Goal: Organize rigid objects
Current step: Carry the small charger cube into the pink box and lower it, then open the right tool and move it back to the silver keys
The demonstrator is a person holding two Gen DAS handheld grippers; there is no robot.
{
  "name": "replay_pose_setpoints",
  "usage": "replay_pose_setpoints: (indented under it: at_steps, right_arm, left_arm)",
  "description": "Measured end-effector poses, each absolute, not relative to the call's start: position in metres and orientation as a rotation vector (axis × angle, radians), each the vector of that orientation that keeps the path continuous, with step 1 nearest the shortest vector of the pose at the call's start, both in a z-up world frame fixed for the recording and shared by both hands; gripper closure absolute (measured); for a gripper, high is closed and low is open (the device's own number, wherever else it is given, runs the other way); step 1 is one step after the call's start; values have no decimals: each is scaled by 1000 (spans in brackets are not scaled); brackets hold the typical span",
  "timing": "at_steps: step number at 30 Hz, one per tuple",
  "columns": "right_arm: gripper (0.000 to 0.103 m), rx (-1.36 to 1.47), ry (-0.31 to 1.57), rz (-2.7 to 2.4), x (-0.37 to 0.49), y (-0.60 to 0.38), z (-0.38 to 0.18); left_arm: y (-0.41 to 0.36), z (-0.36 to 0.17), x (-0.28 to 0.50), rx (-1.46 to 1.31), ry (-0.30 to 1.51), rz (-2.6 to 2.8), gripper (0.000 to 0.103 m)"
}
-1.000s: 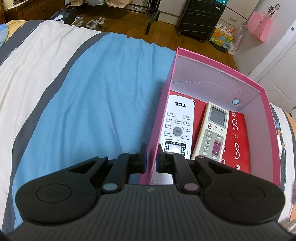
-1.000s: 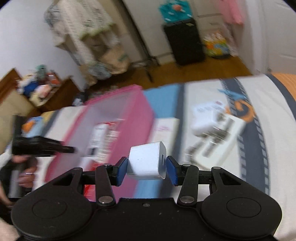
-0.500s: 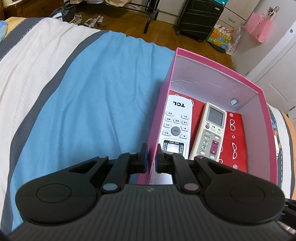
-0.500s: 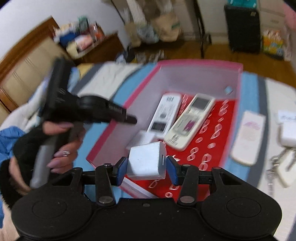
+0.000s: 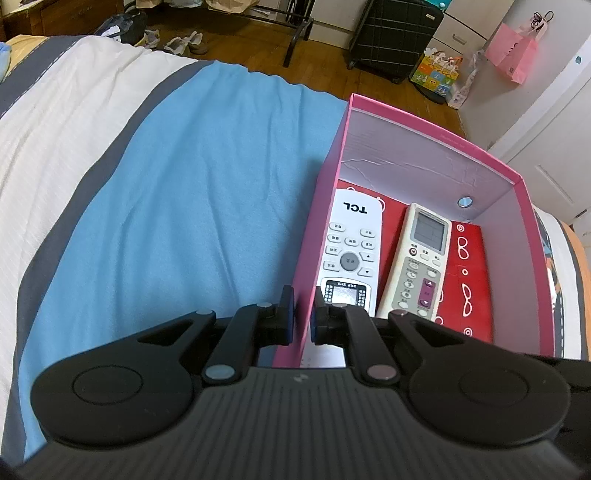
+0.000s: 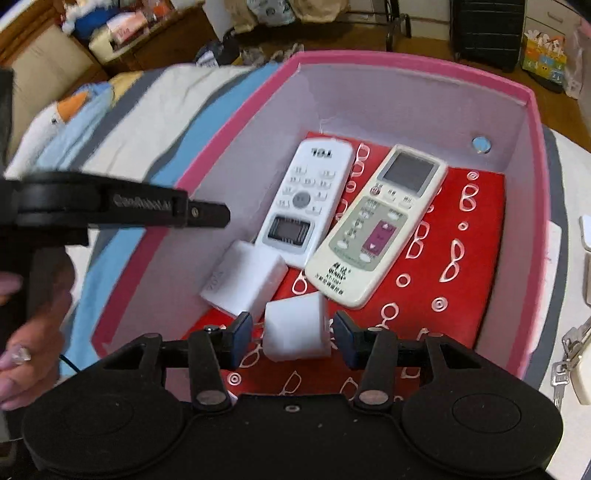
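A pink box (image 5: pixel 436 127) (image 6: pixel 406 61) with a red patterned floor lies on the bed. In it are a white TCL remote (image 5: pixel 351 254) (image 6: pixel 306 199), a cream remote (image 5: pixel 417 262) (image 6: pixel 373 225) and a white charger block (image 6: pixel 243 280). My left gripper (image 5: pixel 301 317) is shut on the box's left wall (image 5: pixel 314 236). My right gripper (image 6: pixel 293 339) is open over the box; a white cube charger (image 6: pixel 297 326) sits loose between its jaws, gaps on both sides.
The bed has a blue, white and grey striped cover (image 5: pixel 166 184). Keys (image 6: pixel 569 354) and white items (image 6: pixel 585 229) lie right of the box. A black suitcase (image 5: pixel 391 33) and a pink bag (image 5: pixel 511 51) stand beyond the bed.
My right gripper carried the white cube over the box, lowered it and opened its jaws off it. My left gripper kept hold of the box wall.
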State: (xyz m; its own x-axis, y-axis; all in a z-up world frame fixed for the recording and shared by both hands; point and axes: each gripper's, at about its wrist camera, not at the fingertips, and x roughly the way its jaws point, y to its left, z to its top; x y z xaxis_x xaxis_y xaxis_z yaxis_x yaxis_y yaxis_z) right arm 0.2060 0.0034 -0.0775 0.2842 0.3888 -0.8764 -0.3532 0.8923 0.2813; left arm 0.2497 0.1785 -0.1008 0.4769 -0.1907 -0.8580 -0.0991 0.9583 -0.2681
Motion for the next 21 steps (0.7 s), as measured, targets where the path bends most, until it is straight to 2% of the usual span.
replay_pose_setpoints:
  at_steps: [7, 12, 16, 21]
  right_arm:
    - [45, 32, 1020, 489, 180, -51, -11]
    - [44, 44, 968, 382, 174, -118, 16]
    - [44, 112, 982, 284, 179, -172, 12]
    - [42, 230, 1040, 174, 185, -224, -22]
  left_arm:
    - [177, -100, 250, -297, 1079, -50, 95]
    - [173, -99, 249, -272, 1075, -45, 95]
    - [174, -97, 249, -279, 1077, -45, 95]
    - [178, -99, 251, -307, 1088, -50, 95]
